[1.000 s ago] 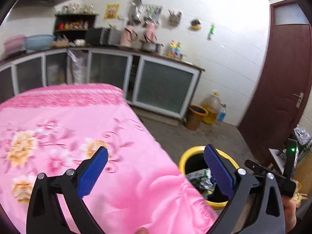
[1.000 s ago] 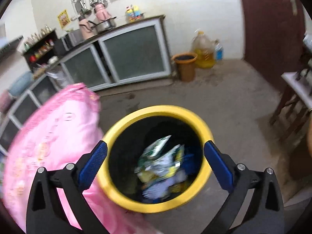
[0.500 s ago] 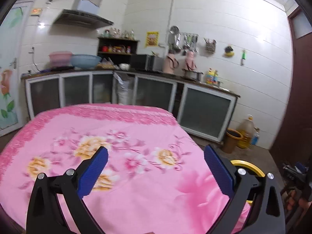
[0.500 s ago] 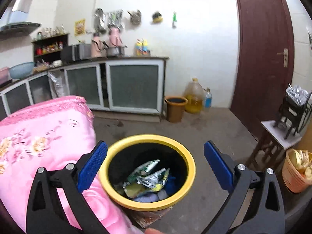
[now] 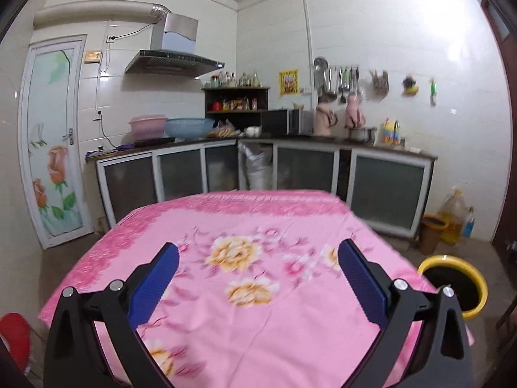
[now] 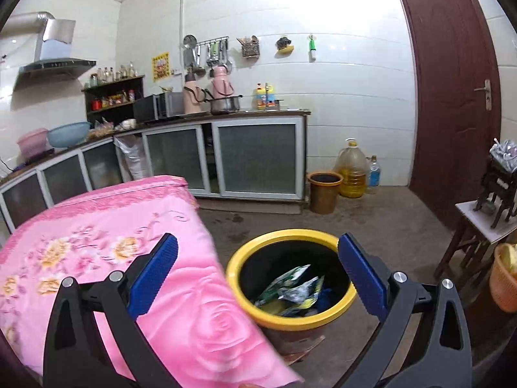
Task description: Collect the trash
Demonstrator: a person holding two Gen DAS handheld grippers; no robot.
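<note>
left tool [image 5: 258,271] is hanging above the pink floral cloth [image 5: 245,294] covering the bench, fingers spread wide, nothing between them. ahead of it the cloth is showing bare in this view. the yellow-rimmed bin [image 5: 452,284] is sitting on the floor off to this tool's right, just past the bench edge; from here only its dark interior is showing, contents not resolvable.

right tool [image 6: 258,270] is also gaping wide and carrying nothing. its left finger is overlapping the cloth corner, its right finger [image 6: 362,274] is overlapping the bin's rim. directly ahead and below, between the fingers, the bin is opening toward the camera, and this view is showing what the left one is not: crumpled wrappers [image 6: 290,291], green, silver and yellow, lying inside on the bottom. the bin is standing just beside the draped bench corner; whether touching the cloth, cannot tell.

only the right view is giving the brown door [image 6: 452,103] and the orange basket [image 6: 504,281] at far right.
</note>
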